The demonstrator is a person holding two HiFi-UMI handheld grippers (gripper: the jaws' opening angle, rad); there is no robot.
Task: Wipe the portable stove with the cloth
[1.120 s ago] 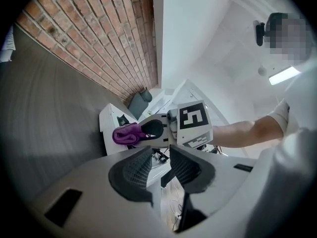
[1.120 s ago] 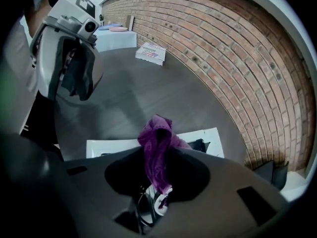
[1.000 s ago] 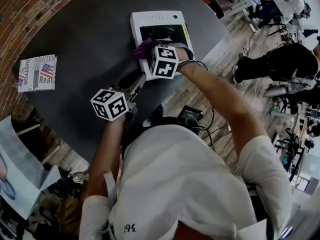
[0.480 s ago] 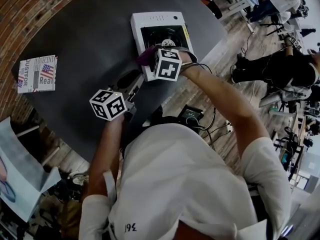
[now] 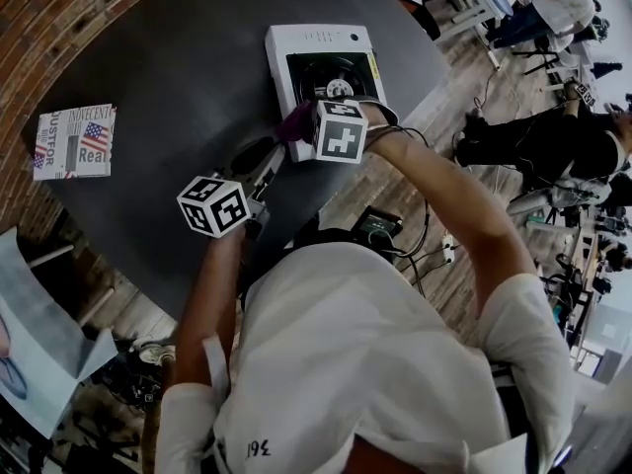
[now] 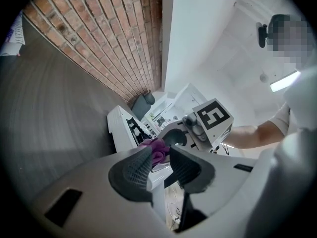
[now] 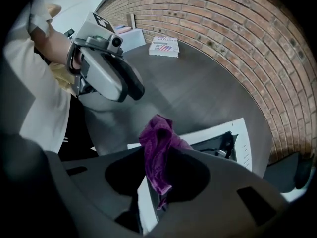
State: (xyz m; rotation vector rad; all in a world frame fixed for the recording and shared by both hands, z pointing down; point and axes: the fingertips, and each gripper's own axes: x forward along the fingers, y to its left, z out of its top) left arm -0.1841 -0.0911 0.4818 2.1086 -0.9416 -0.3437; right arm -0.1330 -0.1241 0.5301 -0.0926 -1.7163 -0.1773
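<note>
The white portable stove (image 5: 296,42) with its black burner well sits at the far side of the dark round table (image 5: 178,77). My right gripper (image 5: 306,124) is shut on a purple cloth (image 5: 294,121) and presses it on the stove's near left edge. In the right gripper view the cloth (image 7: 159,143) bunches up between the jaws of that gripper (image 7: 158,157), over the stove's white rim (image 7: 242,143). My left gripper (image 5: 259,161) hovers over the table just short of the stove, slightly open and holding nothing. From the left gripper (image 6: 159,162) view, the cloth (image 6: 157,150) and stove (image 6: 121,128) lie just ahead.
A magazine (image 5: 74,141) lies at the table's left edge, also in the right gripper view as a magazine (image 7: 165,47) near the brick wall (image 7: 237,38). The table's near right edge drops to a wooden floor (image 5: 434,117). Chairs and people stand at the far right.
The right gripper has dragged the cloth along the stove's left side toward its near corner. The left gripper has barely moved.
</note>
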